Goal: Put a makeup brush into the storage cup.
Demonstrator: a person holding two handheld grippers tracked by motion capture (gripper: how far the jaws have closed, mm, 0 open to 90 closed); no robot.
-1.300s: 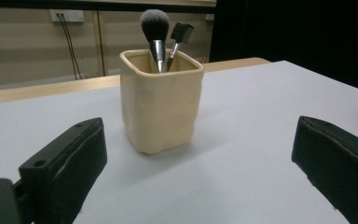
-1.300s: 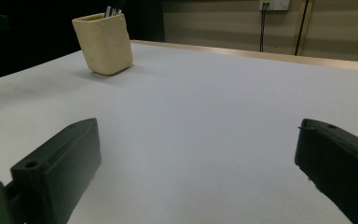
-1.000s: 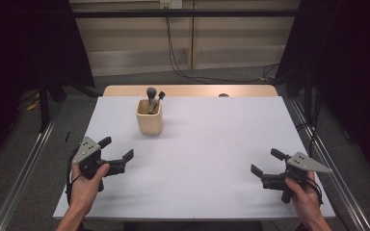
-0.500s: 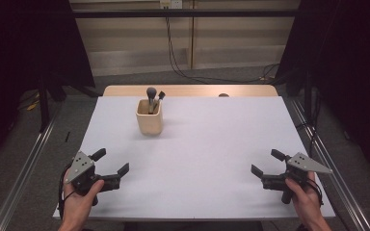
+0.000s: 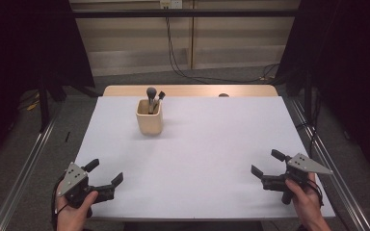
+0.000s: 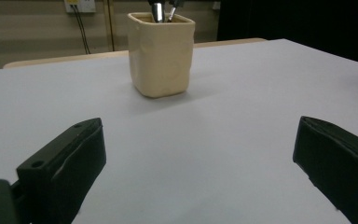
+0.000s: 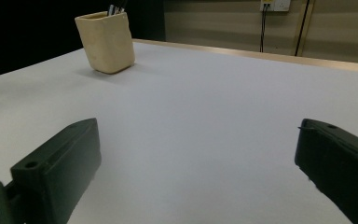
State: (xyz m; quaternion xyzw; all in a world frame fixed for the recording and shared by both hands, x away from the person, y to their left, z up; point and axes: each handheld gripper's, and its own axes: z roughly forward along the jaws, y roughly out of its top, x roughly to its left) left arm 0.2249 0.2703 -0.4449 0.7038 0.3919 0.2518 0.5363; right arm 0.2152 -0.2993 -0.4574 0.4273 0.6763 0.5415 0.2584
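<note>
Presently, the white rectangular worktop (image 5: 212, 154) carries one object and both tools. Beyond its far edge a strip of pale wooden tabletop (image 5: 192, 90) is exposed.

The left gripper (image 5: 105, 176), a black two-jaw tool with a grey three-cornered plate on top, is held in the person's left hand (image 5: 72, 211) at the near left corner of the worktop. Its jaws stand wide apart with nothing between them; the left gripper view confirms bare white surface in the gap. The right gripper (image 5: 266, 162), of the same build, is held in the right hand (image 5: 307, 202) at the near right corner, jaws likewise spread and holding nothing.

The cream square ceramic pot (image 5: 149, 117) stands upright toward the far edge, left of centre, well apart from both grippers. It faces the left gripper directly and lies off to one side in the right gripper view.

Inside the pot stand dark-handled brushes (image 5: 152, 96), their tips rising above the rim: one rounded head, one narrower.
</note>
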